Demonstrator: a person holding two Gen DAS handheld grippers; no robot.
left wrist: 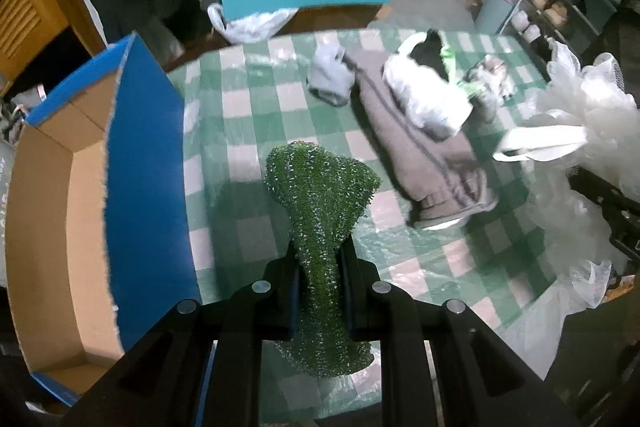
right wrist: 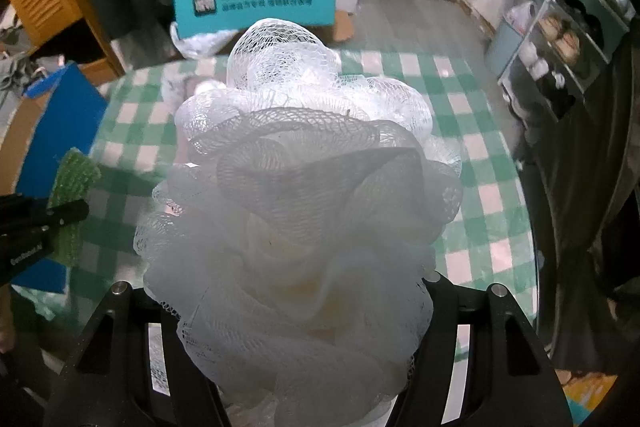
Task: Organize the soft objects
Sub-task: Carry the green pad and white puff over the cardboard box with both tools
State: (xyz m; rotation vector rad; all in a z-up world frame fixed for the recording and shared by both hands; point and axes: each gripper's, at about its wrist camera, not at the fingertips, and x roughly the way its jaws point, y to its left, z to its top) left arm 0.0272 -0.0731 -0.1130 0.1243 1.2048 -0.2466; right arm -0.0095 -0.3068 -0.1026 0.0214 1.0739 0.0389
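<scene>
- The green scrubbing cloth (left wrist: 320, 211) is pinched at its middle between the nearly closed fingers of the left gripper (left wrist: 320, 267), above the checked tablecloth (left wrist: 248, 99), beside the open blue cardboard box (left wrist: 140, 167).
- The white mesh bath pouf (right wrist: 304, 195) fills the right gripper (right wrist: 296, 307), whose fingers stand wide, pressed against its sides, over the table.

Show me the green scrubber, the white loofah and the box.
green scrubber (left wrist: 320, 187), left wrist view, on its flared upper end above the fingers.
white loofah (right wrist: 304, 187), right wrist view, on the mesh ruffles at its middle.
box (left wrist: 144, 163), left wrist view, on its blue outer wall.
</scene>
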